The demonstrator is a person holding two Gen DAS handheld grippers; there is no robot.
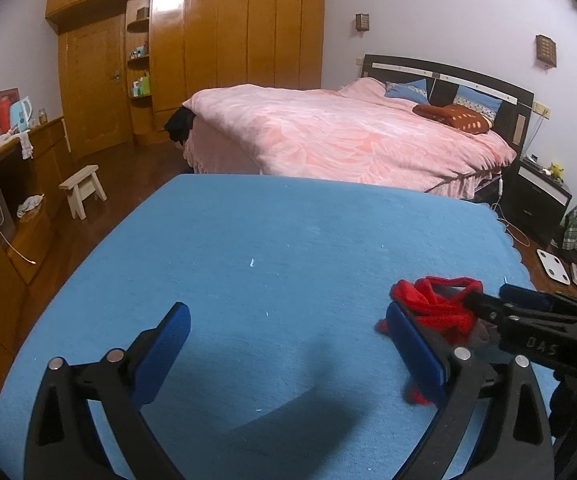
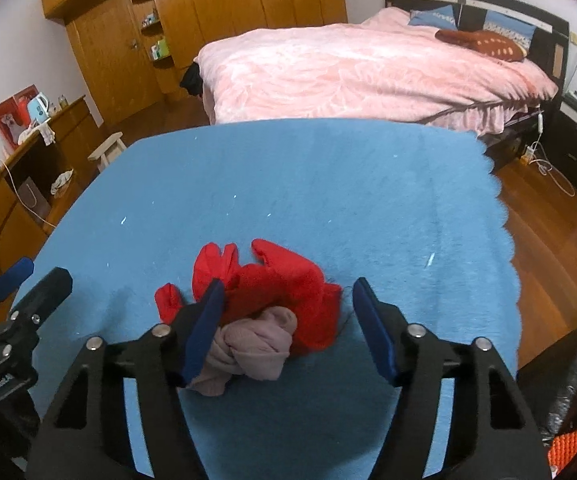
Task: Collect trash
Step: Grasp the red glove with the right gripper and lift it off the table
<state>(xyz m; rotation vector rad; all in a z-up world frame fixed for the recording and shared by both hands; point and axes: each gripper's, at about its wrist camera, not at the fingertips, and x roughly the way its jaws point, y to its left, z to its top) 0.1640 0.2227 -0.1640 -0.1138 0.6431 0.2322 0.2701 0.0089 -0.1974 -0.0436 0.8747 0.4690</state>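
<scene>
We hold two grippers over a table with a blue cloth [image 2: 328, 184] on it. On the cloth sits a little heap of soft things: a red sock bundle [image 2: 280, 292] and, just in front of it and touching it, a knotted pink cloth [image 2: 256, 348]. Our right gripper [image 2: 288, 320] points down at this heap. Its blue pads stand partly apart, one on each side of the heap. The left pad [image 2: 204, 332] lies against the red and pink cloth, but the right pad has blue cloth showing between it and the heap, so nothing is squeezed or picked up. In the left wrist view the same red bundle [image 1: 436, 304] lies near the right edge of the table, with the right gripper's dark fingers over it. Our left gripper [image 1: 288, 340] is wide open with nothing in it. Only bare blue cloth and a dark shadow lie between its pads. Its right pad [image 1: 416, 352] is just beside the red bundle. Behind the table we see a bed with a pink blanket [image 1: 328, 132] and a big wooden wardrobe [image 1: 228, 28].
</scene>
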